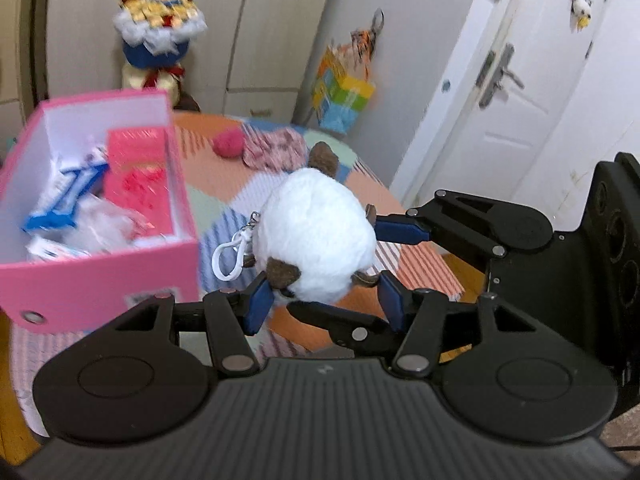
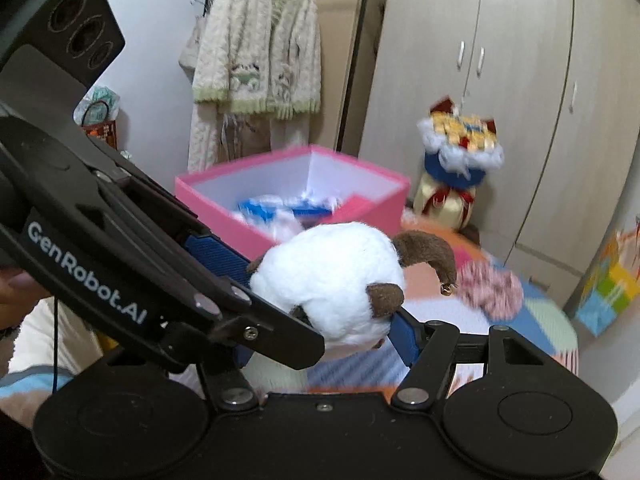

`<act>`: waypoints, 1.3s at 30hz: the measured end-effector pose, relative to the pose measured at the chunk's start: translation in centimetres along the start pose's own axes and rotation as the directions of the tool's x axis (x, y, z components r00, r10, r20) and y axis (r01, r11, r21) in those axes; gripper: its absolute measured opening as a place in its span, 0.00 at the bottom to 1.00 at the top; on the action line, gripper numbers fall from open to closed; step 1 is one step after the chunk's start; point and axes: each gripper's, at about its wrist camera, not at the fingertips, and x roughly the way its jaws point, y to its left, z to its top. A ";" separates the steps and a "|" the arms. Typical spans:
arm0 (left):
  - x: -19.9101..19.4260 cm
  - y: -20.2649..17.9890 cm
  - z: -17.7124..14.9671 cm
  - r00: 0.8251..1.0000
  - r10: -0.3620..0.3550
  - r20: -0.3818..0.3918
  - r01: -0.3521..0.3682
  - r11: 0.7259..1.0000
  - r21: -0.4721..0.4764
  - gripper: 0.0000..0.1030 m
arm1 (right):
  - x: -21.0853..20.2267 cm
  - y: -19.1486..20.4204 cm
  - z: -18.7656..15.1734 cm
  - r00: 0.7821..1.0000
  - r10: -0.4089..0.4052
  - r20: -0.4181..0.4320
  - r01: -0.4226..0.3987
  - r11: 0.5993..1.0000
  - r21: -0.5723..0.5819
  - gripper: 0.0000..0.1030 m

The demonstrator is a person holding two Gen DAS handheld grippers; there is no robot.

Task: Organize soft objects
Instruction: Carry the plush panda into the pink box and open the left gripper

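Note:
A round white plush toy (image 1: pixel 316 224) (image 2: pixel 336 280) with brown horns, brown ears and a white key clip (image 1: pixel 224 260) hangs above the patchwork tablecloth (image 1: pixel 404 192), to the right of the pink box (image 1: pixel 100 280) (image 2: pixel 224 216). My left gripper (image 1: pixel 326 296) (image 2: pixel 256 292) is shut on its lower part. My right gripper (image 2: pixel 324 344) (image 1: pixel 360 272) comes in from the right side and is shut on it too. In the right wrist view the left gripper's body hides the right gripper's left finger. The box holds blue-and-white packets and a red item.
A pink pom ball (image 1: pixel 228 142) and a pink patterned fabric piece (image 1: pixel 274 148) (image 2: pixel 490 288) lie further back on the cloth. Behind stand a bouquet-like toy (image 1: pixel 158 20) (image 2: pixel 460 148), a colourful bag (image 1: pixel 344 92), a white door (image 1: pixel 520 100) and a hanging cardigan (image 2: pixel 256 48). A hand (image 2: pixel 12 284) shows at the left edge.

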 end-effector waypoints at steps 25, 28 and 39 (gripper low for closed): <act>0.3 16.8 4.8 0.996 0.090 0.027 -0.077 0.948 -0.308 0.54 | 14.4 1.6 10.5 0.977 0.184 -0.105 -0.167 0.973 0.158 0.70; 1.3 18.4 4.9 0.996 0.092 0.011 -0.083 0.938 -0.337 0.54 | 16.4 1.4 10.8 0.968 0.201 -0.149 -0.178 0.971 0.159 0.71; 2.7 19.6 3.8 0.974 0.225 0.005 -0.214 0.932 -0.293 0.58 | 20.2 2.0 10.1 0.962 0.183 -0.204 -0.173 0.983 0.065 0.74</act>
